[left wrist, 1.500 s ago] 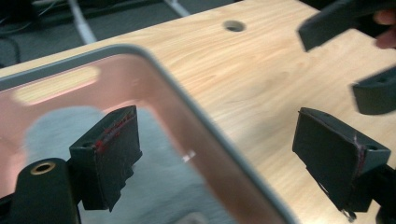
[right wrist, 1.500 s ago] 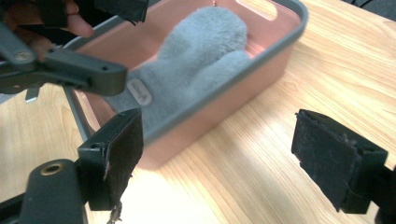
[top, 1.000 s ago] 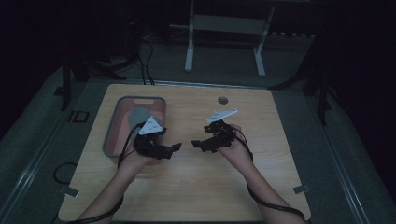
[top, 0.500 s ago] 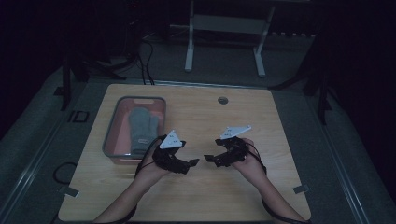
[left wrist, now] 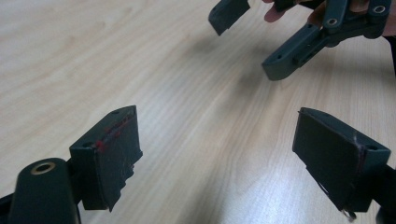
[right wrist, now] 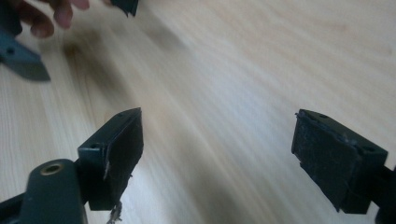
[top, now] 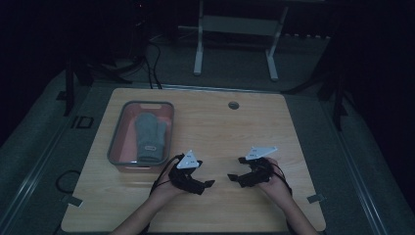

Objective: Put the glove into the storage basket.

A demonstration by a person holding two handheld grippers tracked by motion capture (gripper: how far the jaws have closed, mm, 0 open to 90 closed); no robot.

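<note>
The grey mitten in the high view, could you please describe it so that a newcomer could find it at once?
Start at the wooden table and look to its left side, where a grey-rimmed tray with a pinkish floor sits. The grey mitten lies flat inside it, cuff toward the person. It is the one soft knitted thing there, ahead of the left gripper.

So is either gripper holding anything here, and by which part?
Nothing is held. The left gripper and right gripper are both open over bare table.
</note>
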